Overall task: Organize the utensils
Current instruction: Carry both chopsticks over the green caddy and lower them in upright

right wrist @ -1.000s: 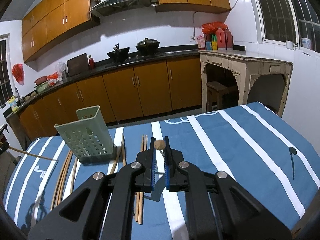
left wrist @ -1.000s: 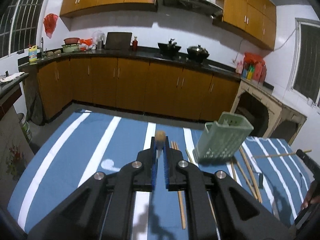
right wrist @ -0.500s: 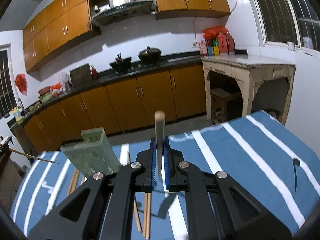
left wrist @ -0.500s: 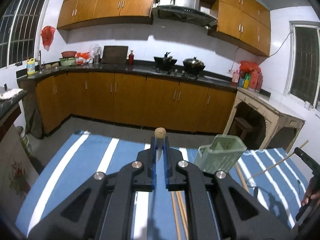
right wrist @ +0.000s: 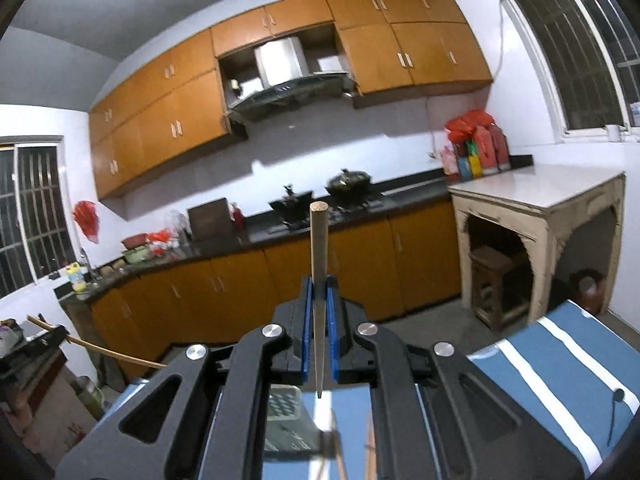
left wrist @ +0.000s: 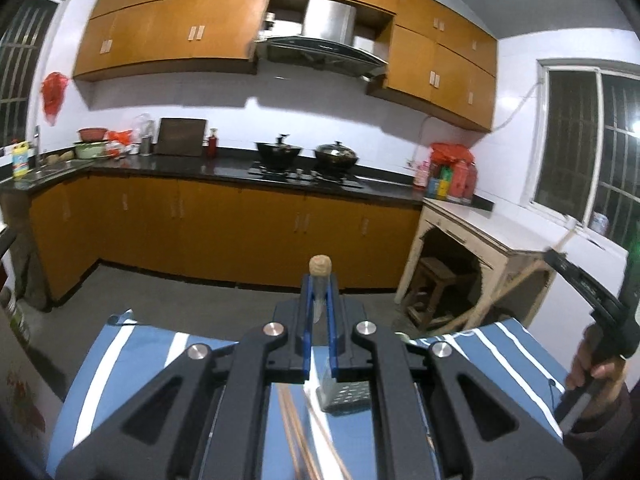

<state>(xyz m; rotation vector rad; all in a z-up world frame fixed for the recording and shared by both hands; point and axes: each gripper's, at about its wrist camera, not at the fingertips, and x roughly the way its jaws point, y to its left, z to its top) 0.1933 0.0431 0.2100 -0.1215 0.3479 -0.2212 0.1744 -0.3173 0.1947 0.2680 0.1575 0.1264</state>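
My left gripper [left wrist: 319,292] is shut on a wooden chopstick [left wrist: 321,270], seen end-on, raised above the table. My right gripper [right wrist: 319,292] is shut on another wooden chopstick [right wrist: 319,264] that stands nearly upright between the blue pads. The green perforated utensil holder [left wrist: 345,394] sits on the blue striped tablecloth [left wrist: 116,356], mostly hidden under the left gripper; it also shows in the right wrist view [right wrist: 285,412]. Loose chopsticks [left wrist: 294,424] lie on the cloth beside it. The right gripper and its chopstick [left wrist: 516,280] show at the right edge of the left wrist view.
Kitchen counter with woks [left wrist: 278,152] and orange cabinets [left wrist: 224,232] run along the far wall. A beige side table [right wrist: 536,200] with a stool under it stands at the right. The far table edge [right wrist: 560,312] is near.
Both grippers have tilted upward and lifted, each with its chopstick. The table and holder have dropped to the bottom of both views, and the cabinets and hood have come in.
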